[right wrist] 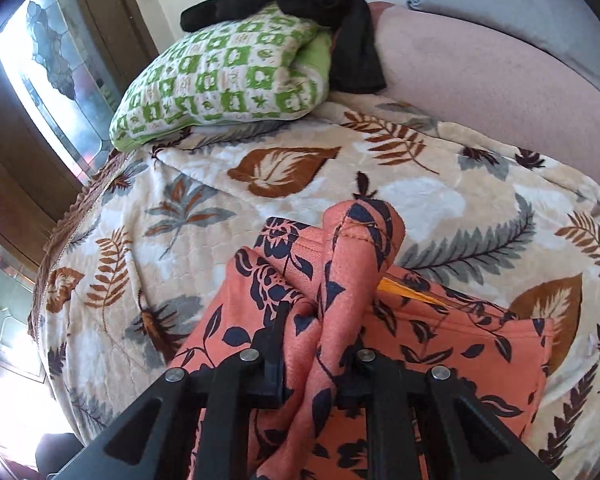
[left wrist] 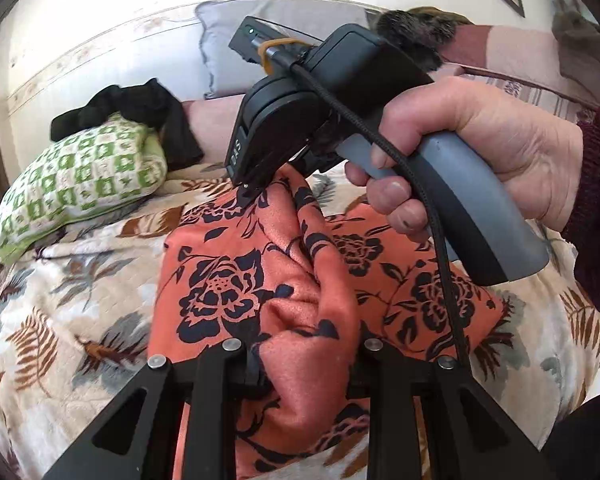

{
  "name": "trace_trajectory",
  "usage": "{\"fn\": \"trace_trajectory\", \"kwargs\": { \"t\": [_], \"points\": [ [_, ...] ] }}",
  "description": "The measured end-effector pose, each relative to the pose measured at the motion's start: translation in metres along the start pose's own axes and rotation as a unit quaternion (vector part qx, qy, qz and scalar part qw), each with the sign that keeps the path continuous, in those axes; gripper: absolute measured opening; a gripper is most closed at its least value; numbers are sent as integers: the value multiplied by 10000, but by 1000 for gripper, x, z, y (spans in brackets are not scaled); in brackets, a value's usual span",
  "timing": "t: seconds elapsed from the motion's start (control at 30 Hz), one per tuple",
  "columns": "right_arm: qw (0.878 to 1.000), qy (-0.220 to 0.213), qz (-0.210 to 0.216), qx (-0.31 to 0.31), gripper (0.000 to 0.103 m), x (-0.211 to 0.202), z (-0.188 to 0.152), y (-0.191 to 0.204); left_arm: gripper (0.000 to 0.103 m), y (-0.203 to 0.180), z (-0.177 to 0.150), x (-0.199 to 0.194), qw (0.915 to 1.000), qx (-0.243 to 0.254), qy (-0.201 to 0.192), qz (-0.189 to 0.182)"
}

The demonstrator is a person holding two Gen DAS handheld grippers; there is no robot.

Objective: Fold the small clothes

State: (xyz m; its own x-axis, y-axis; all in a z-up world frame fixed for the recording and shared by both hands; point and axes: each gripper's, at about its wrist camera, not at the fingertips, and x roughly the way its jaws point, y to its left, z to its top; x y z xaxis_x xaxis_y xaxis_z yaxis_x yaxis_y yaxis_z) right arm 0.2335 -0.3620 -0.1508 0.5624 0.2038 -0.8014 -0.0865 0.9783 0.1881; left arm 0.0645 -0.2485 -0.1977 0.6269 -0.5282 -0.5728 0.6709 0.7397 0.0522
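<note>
An orange garment with dark flower print [left wrist: 236, 280] lies on a leaf-patterned blanket [left wrist: 60, 320]. My left gripper [left wrist: 304, 364] is shut on a bunched fold of it close to the camera. In the left wrist view my right gripper [left wrist: 246, 194], held by a person's hand [left wrist: 480, 152], pinches the garment's far edge and lifts it. In the right wrist view the right gripper [right wrist: 320, 344] is shut on a raised fold of the orange garment [right wrist: 352, 264], while the garment's other part lies flat on the blanket [right wrist: 260, 176].
A green and white patterned pillow [left wrist: 80, 176] with a black garment [left wrist: 140, 108] draped over it sits at the far left of the bed, against a pink bolster [right wrist: 480, 92]. A window and a wooden frame [right wrist: 40, 92] stand beyond the bed's left edge.
</note>
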Motion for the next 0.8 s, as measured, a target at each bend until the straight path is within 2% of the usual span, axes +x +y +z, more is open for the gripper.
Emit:
{"fn": "trace_trajectory", "kwargs": {
  "t": [0.13,0.27,0.37,0.5,0.6,0.7,0.8],
  "points": [
    [9992,-205,-7,346,16,-8,-11,-60,25,-42,24,25,9988,255,2,-415],
    [9975,-318,-64,622,16,-13,-17,-119,25,-80,44,55,9968,301,70,-731],
    [9967,-345,-176,707,16,-10,-23,-153,25,-111,48,70,9955,410,142,-844],
    [9947,-314,-74,977,16,0,-38,-187,26,-125,36,94,9930,643,428,-892],
    [9916,-160,83,1284,17,20,-56,-201,31,-135,28,92,9910,1002,406,-786],
    [9887,-468,141,1419,20,22,-69,-204,38,-136,25,79,9875,1200,466,-908],
    [9831,-573,242,1725,26,23,-76,-210,47,-131,25,54,9848,1357,459,-987]
  ]
}}
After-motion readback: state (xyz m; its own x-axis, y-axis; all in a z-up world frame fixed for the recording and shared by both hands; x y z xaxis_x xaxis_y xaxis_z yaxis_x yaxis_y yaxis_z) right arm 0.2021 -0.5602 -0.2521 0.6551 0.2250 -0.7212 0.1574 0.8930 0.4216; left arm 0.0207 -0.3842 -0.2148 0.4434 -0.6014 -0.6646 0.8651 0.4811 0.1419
